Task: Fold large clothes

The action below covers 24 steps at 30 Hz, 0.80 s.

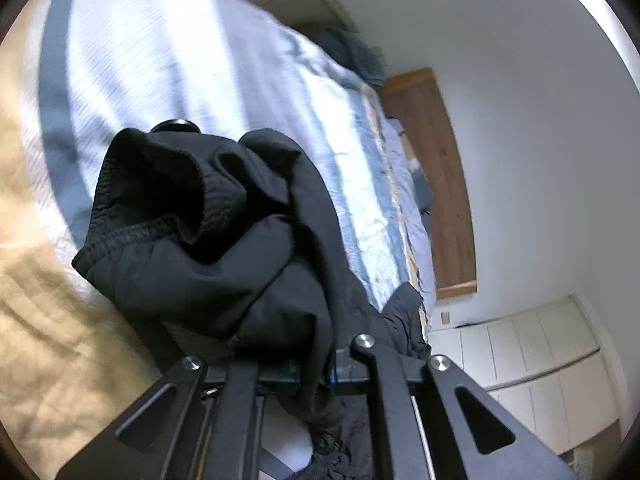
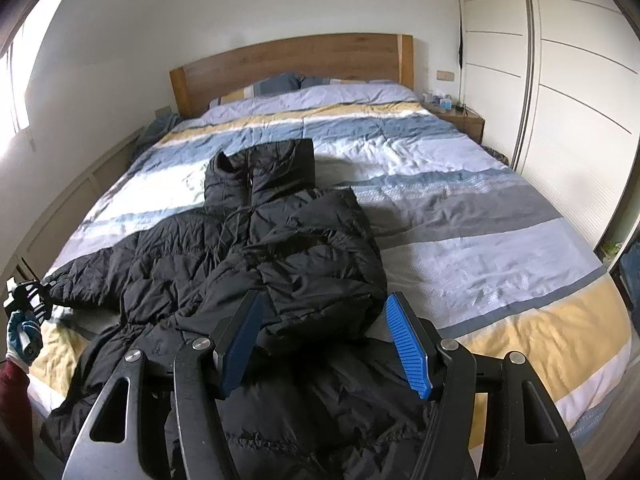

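A bulky black quilted puffer jacket [image 2: 248, 248] lies spread face up across the striped blue, white and yellow quilt of the bed [image 2: 460, 216]. Its hood points toward the wooden headboard [image 2: 296, 56] at 12 o'clock, and 1 sleeve runs out toward 9 o'clock.

The left tool [image 2: 28, 300] sits at the end of that sleeve, at the bed's 9 o'clock edge. In the left wrist view its fingers are buried under bunched black cloth with a ribbed elastic cuff [image 1: 160, 216], so the tool is clamped together on the sleeve end. A gloved hand [image 2: 24, 340] carries it.

The right tool [image 2: 324, 340] hangs over the jacket's lower body at 6 o'clock. Its blue ribbed pads [image 2: 408, 344] stand apart, with nothing pressed between them.

The jacket looks light for its size, soft and puffy, with a thin, slick shell. It will likely sag, trap air and spring back from a crease, and a shallow pinch may slip off. Firmer holds would be the elastic cuff, the hem and the stitched seams. For the right tool, the hem edge or the far shoulder seam near 1 o'clock seems the sensible grip.
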{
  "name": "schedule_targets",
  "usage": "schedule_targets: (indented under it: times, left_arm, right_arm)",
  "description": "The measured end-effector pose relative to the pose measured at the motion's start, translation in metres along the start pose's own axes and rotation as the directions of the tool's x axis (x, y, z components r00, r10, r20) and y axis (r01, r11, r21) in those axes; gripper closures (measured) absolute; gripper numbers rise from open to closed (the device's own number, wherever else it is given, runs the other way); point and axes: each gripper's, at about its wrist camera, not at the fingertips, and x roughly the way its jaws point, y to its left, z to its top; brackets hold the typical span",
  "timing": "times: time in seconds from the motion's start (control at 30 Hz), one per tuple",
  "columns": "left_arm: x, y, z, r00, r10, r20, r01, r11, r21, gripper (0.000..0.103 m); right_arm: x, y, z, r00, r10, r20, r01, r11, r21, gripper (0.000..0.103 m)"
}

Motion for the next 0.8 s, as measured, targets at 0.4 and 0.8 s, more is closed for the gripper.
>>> schedule_targets:
  times: [0.4, 0.8]
  left_arm:
    - [-0.020, -0.112, -0.060, 0.995, -0.086, -0.059, 0.096, 0.972, 0.214, 0.096]
    - [0.009, -0.230, -0.192, 0.972, -0.040, -0.231, 0.152, 0.858, 0.491, 0.096]
  right_arm:
    - [-0.043, -0.035, -0.012, 0.998, 0.006, 0.065, -0.009, 0.999, 0.038, 0.040]
    - [-0.072, -0.078, -0.033, 0.994, 0.016, 0.110, -0.028, 0.994, 0.107, 0.040]
